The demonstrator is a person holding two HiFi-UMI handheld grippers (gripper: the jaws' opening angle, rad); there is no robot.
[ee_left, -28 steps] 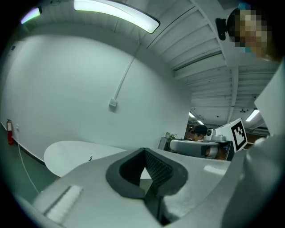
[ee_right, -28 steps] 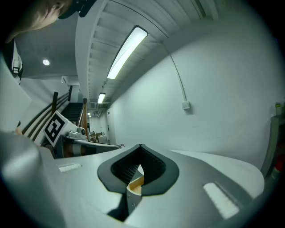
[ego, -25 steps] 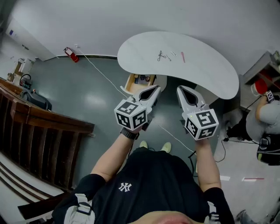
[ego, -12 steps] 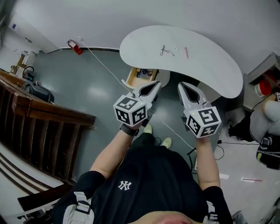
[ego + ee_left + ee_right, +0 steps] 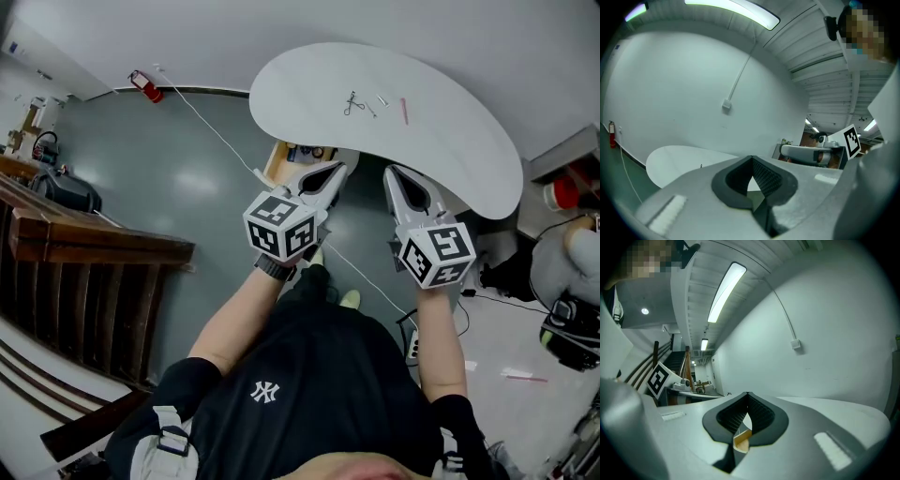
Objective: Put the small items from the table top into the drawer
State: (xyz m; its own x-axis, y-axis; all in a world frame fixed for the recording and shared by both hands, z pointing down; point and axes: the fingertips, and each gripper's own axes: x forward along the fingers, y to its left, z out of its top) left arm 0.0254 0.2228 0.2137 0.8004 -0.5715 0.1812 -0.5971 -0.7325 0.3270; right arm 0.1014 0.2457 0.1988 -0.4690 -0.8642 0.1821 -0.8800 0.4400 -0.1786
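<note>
A white kidney-shaped table (image 5: pixel 450 141) carries a small metal item (image 5: pixel 352 104), a tiny white piece (image 5: pixel 382 100) and a red pen (image 5: pixel 404 111). Under its near left edge an open wooden drawer (image 5: pixel 281 161) holds a few dark things. My left gripper (image 5: pixel 336 172) hovers over the drawer's right side, shut and empty. My right gripper (image 5: pixel 394 173) is beside it, below the table's near edge, also shut and empty. The left gripper view shows its shut jaws (image 5: pixel 751 160) with the table (image 5: pixel 675 161) beyond. Wood shows through the gap behind the right gripper's (image 5: pixel 747 397) tips.
A red fire extinguisher (image 5: pixel 141 84) and a white cable (image 5: pixel 211 136) lie on the grey floor at the left. A dark wooden railing (image 5: pixel 84 246) runs along the left. Another person (image 5: pixel 562 267) and a red object (image 5: pixel 561 193) are at the right, and a power strip (image 5: pixel 412 347) lies by my right arm.
The view has shifted a little and the table looks slightly nearer. Both grippers keep their pose side by side, shut throughout.
</note>
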